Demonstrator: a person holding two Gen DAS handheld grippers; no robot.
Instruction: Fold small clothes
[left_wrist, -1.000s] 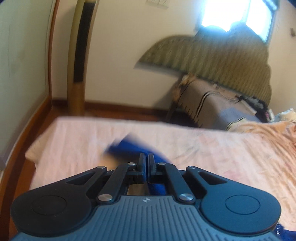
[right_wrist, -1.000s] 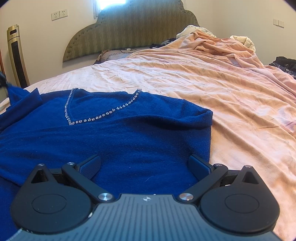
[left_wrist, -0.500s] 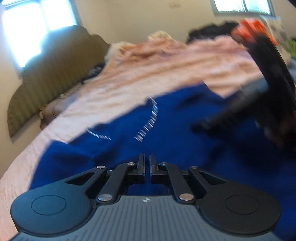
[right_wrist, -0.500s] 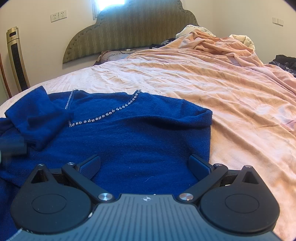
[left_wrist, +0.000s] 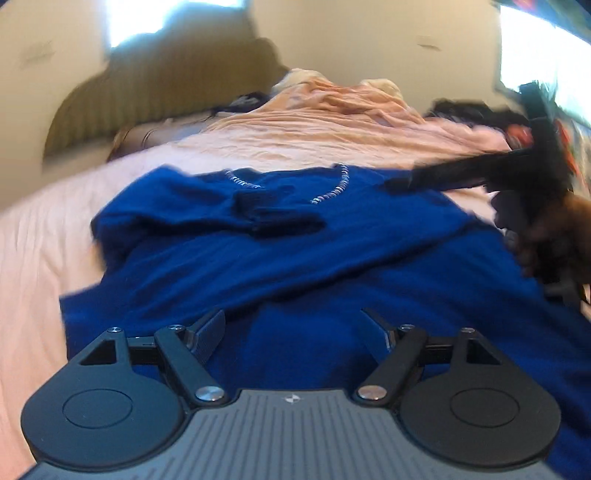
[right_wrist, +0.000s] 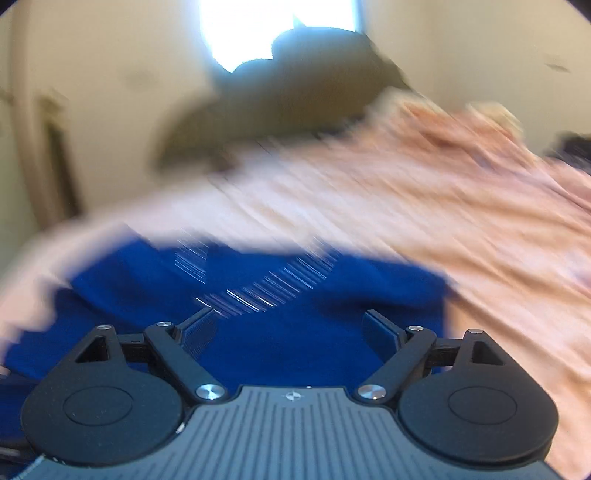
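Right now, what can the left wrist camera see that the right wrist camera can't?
Only the left wrist view shows the other black gripper, held by a hand, and the blue sleeve folded across the chest. Only the right wrist view shows a tall object by the wall, blurred. Both show the blue knitted sweater with its sparkly neckline on the peach bedsheet.

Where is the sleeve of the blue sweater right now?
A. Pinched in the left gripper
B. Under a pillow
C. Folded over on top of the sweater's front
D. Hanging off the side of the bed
C: in the left wrist view the sleeve lies across the chest of the blue sweater, just below the sparkly neckline, and the left gripper is open, holding nothing.
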